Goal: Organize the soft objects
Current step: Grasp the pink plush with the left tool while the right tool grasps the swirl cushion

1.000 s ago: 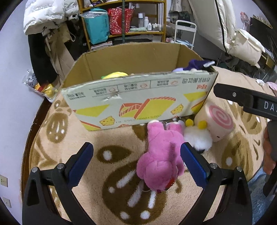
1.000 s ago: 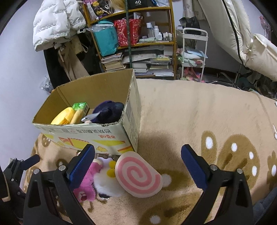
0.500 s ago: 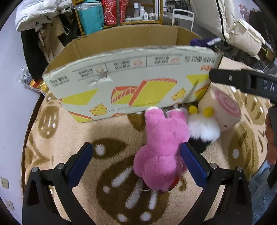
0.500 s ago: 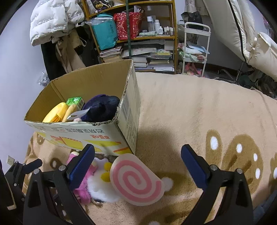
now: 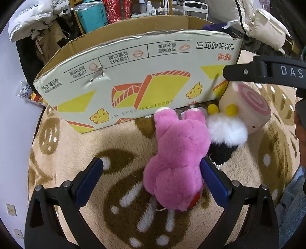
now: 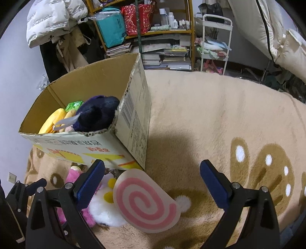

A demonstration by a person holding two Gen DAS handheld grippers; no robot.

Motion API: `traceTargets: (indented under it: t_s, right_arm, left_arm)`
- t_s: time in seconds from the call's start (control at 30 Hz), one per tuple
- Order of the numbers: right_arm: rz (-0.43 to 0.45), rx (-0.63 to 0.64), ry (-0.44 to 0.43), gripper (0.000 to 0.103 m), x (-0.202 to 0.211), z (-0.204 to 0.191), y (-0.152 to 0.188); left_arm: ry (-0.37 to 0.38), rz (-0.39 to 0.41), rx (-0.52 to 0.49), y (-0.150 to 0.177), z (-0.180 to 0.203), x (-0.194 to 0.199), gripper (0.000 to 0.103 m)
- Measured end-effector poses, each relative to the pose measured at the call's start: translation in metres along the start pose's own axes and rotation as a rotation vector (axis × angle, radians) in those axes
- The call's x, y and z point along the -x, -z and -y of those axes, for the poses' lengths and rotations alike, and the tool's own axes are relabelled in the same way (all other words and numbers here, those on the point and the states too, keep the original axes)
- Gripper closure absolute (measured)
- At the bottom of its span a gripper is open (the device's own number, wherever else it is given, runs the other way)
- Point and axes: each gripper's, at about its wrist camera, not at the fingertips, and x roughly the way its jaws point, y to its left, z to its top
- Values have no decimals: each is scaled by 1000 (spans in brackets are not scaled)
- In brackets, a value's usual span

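Note:
A pink plush bear lies on the rug in front of the cardboard box. My left gripper is open, its fingers on either side of the bear; the right finger touches its flank. Beside the bear lie a white-and-black plush with yellow pompoms and a pink swirl roll cushion. In the right wrist view my right gripper is open and empty above the swirl cushion. The box holds a dark purple plush and a yellow plush.
The beige rug with brown cookie shapes stretches to the right of the box. Behind it stand a shelf with books and bags and a white cart. A white jacket hangs at the back left.
My left gripper has moved forward and down, so its open fingers now straddle the pink bear. My right gripper has shifted slightly closer to the box and swirl cushion.

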Motion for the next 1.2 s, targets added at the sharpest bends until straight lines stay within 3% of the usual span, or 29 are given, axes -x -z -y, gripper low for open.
traceTargets:
  t_s: [0.77, 0.97, 1.03, 1.2]
  right_arm:
    - [-100, -38, -22, 0, -17, 8, 4]
    - [-124, -45, -48, 22, -17, 7, 7]
    - [-135, -49, -74, 31, -18, 6, 7]
    - [-147, -29, -83, 42, -17, -4, 11]
  left_arm:
    - [52, -26, 43, 6, -13, -16, 3]
    - [83, -42, 61, 10, -21, -25, 7]
    - [115, -50, 75, 12, -21, -28, 16]
    - [162, -39, 70, 14, -16, -28, 37]
